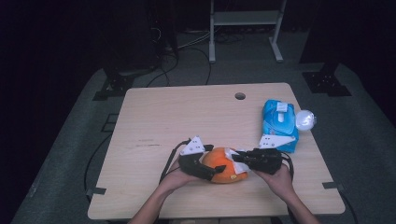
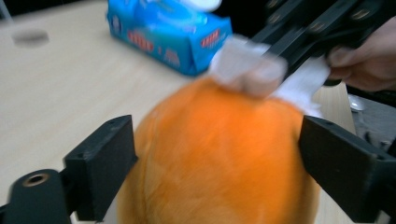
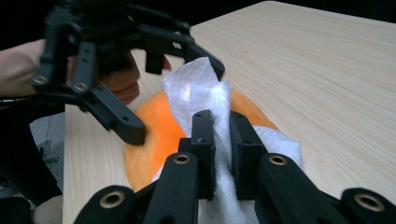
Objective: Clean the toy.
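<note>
An orange rounded thing (image 1: 223,169) lies near the front edge of the wooden table (image 1: 177,116). My left gripper (image 1: 214,159) straddles it from the left with its jaws wide apart; in the left gripper view (image 2: 217,158) the pads stand close by both sides of the blurred orange body (image 2: 215,121). My right gripper (image 1: 236,157) comes in from the right, shut on a white wipe (image 3: 196,88) that rests on top of the orange thing (image 3: 154,140). In the right gripper view (image 3: 222,126) the wipe is pinched between the two pads.
A blue pack of wipes (image 1: 279,123) lies at the table's right side, with a white round cap (image 1: 304,120) beside it. A cable hole (image 1: 240,95) sits near the far edge. A metal frame (image 1: 245,28) stands on the floor beyond.
</note>
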### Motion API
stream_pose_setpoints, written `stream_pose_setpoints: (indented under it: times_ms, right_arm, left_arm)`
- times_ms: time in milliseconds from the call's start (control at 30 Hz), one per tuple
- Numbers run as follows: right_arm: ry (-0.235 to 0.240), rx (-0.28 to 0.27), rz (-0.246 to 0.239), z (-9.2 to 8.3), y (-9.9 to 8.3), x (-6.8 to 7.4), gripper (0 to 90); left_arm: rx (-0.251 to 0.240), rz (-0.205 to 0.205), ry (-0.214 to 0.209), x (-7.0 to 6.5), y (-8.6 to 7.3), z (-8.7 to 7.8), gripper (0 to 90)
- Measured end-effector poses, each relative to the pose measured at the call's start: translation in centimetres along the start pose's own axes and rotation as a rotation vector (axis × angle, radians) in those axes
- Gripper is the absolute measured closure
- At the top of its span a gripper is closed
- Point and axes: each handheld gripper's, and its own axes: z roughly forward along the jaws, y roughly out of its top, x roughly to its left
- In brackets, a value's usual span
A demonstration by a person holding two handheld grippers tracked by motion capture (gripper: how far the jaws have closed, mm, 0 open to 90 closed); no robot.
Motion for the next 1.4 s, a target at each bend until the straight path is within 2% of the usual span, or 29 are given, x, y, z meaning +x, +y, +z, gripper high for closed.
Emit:
stream_pose_setpoints:
  times_ms: [67,133,200,233,333,500,533,600,700,767,833,933,1000,1100,1167,1267,1400]
  right_arm:
    - [-0.002,0.003,-0.006,0.3,0.1,0.3,81.1]
    - [-0.013,0.015,-0.053,0.7,0.3,1.3,80.8]
    - [-0.026,0.018,-0.094,1.1,0.4,2.2,80.7]
    - [-0.024,0.021,-0.096,1.1,0.5,2.1,80.8]
    - [-0.026,0.022,-0.066,0.9,0.3,1.4,80.9]
    - [-0.07,0.026,0.015,-0.6,-0.9,-0.6,80.9]
    - [-0.064,0.024,0.039,-0.7,-1.2,-0.9,80.8]
    - [-0.056,0.022,0.05,-0.7,-1.4,-0.9,80.9]
    - [-0.048,0.006,0.026,-0.3,-0.9,-0.3,80.9]
    - [-0.023,-0.014,0.009,0.0,-0.2,0.2,80.8]
    - [-0.03,-0.005,-0.006,0.3,0.0,0.4,80.8]
    - [-0.031,-0.003,0.02,0.3,-0.4,-0.2,80.9]
    - [-0.048,0.006,0.041,0.1,-0.7,-0.7,80.9]
    - [-0.041,0.018,0.072,-0.3,-1.3,-1.1,80.9]
    - [-0.032,0.015,0.074,-0.5,-1.4,-0.8,80.9]
    - [-0.035,0.013,0.048,-0.4,-1.0,-0.4,80.9]
    - [-0.043,0.01,0.045,0.1,-0.6,-0.7,80.9]
  left_arm:
    - [0.031,0.028,-0.007,0.0,-0.5,0.2,16.4]
    - [0.048,0.041,-0.008,0.2,-0.6,0.0,20.3]
    - [0.053,0.025,-0.018,0.6,-0.9,-0.4,23.4]
    - [0.054,0.023,-0.02,0.8,-1.0,-0.5,24.5]
    - [0.061,0.007,-0.026,1.1,-1.1,-0.7,25.9]
    - [0.057,-0.018,-0.039,1.5,-1.4,-1.0,25.9]
    - [0.055,-0.021,-0.042,1.5,-1.5,-1.0,25.9]
    - [0.059,-0.022,-0.038,1.4,-1.4,-0.9,25.7]
    - [0.058,-0.021,-0.034,1.3,-1.4,-0.8,25.6]
    - [0.057,-0.02,-0.03,1.2,-1.4,-0.8,25.6]
    - [0.055,-0.025,-0.03,1.3,-1.4,-0.8,25.5]
    - [0.053,-0.031,-0.031,1.5,-1.5,-0.9,25.5]
    - [0.053,-0.033,-0.031,1.5,-1.5,-0.9,25.3]
    - [0.052,-0.032,-0.03,1.4,-1.5,-0.9,24.8]
    - [0.053,-0.033,-0.027,1.3,-1.5,-0.9,24.7]
    - [0.059,-0.027,-0.027,1.2,-1.4,-0.8,24.6]
    - [0.069,-0.007,-0.035,0.8,-1.1,-0.8,23.2]
